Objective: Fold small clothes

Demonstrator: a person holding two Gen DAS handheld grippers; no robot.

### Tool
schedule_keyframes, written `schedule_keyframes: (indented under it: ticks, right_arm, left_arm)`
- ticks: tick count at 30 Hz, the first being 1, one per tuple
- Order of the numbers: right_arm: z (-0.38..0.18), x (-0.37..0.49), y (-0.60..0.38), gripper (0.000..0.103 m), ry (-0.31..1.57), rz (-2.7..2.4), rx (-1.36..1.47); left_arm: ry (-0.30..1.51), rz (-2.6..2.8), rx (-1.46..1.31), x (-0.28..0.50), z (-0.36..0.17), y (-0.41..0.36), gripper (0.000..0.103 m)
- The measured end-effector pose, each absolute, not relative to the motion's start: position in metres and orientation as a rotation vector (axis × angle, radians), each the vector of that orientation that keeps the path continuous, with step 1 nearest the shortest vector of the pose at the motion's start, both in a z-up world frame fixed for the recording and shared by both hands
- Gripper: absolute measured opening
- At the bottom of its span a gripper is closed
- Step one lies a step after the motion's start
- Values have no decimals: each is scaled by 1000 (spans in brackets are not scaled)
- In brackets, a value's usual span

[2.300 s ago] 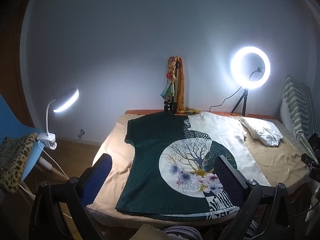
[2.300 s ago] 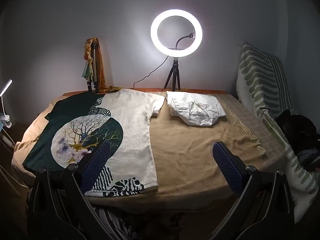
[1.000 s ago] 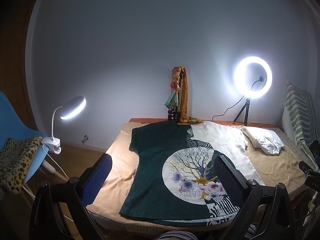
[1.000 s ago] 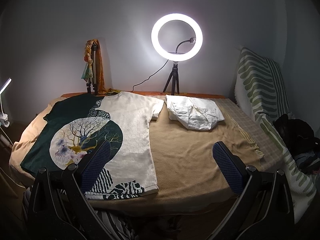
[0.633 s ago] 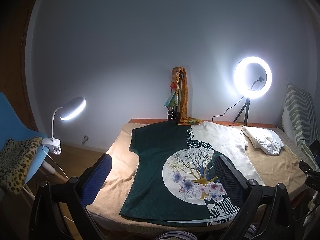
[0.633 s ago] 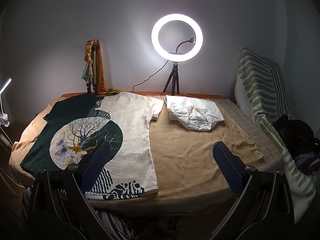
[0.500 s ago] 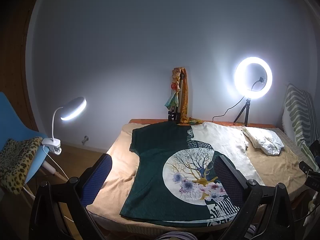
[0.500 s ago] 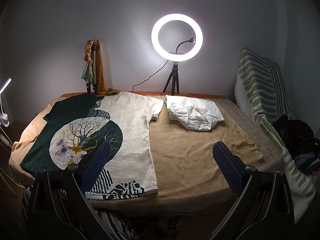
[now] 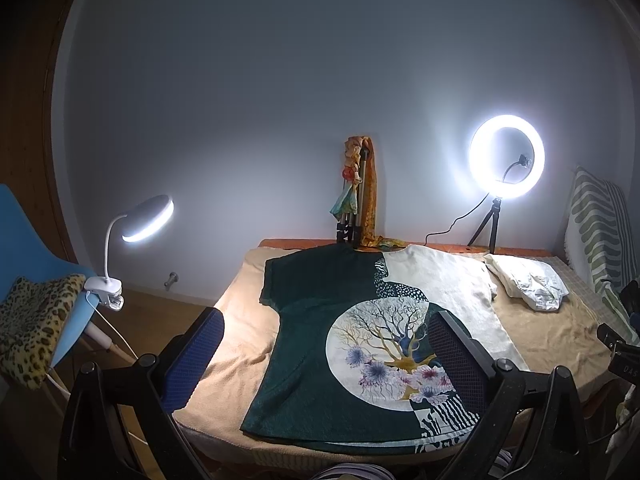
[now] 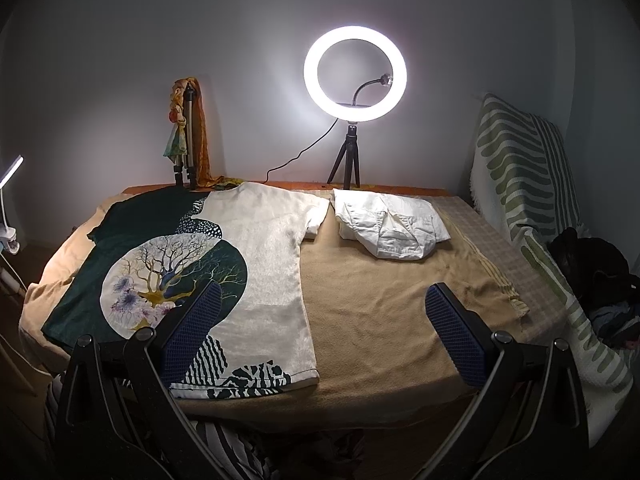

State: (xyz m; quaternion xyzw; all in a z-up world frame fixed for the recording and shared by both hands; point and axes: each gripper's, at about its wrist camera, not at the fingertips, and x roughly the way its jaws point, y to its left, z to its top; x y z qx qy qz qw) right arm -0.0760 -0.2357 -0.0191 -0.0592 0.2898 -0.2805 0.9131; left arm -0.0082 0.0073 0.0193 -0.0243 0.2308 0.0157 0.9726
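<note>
A dark green and cream T-shirt (image 9: 320, 332) with a round tree print lies flat on the tan cloth-covered table (image 9: 552, 336); it also shows in the right wrist view (image 10: 264, 248). A folded white garment (image 10: 390, 226) lies at the back right, also in the left wrist view (image 9: 528, 284). My left gripper (image 9: 326, 354) is open and empty, held above the shirt's near hem. My right gripper (image 10: 320, 326) is open and empty, above the shirt's right hem corner and the bare cloth.
A lit ring light (image 10: 355, 76) on a tripod and a scarf-wrapped tripod (image 10: 186, 136) stand at the table's back edge. A clip lamp (image 9: 136, 220) and blue chair (image 9: 36, 264) are left. A striped blanket (image 10: 528, 208) hangs right.
Both grippers pulled back and rose slightly over two seconds; in the last second almost nothing moved. Both stay open. The clothes have not moved.
</note>
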Motion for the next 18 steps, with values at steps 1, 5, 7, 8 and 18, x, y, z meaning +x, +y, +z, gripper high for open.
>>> schedule_keyframes:
  ticks: [1, 5, 7, 8, 18]
  right_arm:
    - [-19, -76, -236, 103, 597, -578, -122]
    - [-20, -76, -236, 103, 598, -576, -120]
    - [-20, -76, -236, 103, 598, -577, -122]
    - [-21, -76, -236, 103, 598, -577, -121]
    - [-21, -76, -236, 103, 598, -576, -122]
  left_arm:
    - [466, 30, -49, -8, 20, 8, 103]
    - [464, 32, -47, -8, 21, 9, 103]
    - [463, 32, -46, -8, 21, 8, 103]
    - [463, 32, -46, -8, 21, 8, 103]
    - [463, 32, -46, -8, 21, 8, 103]
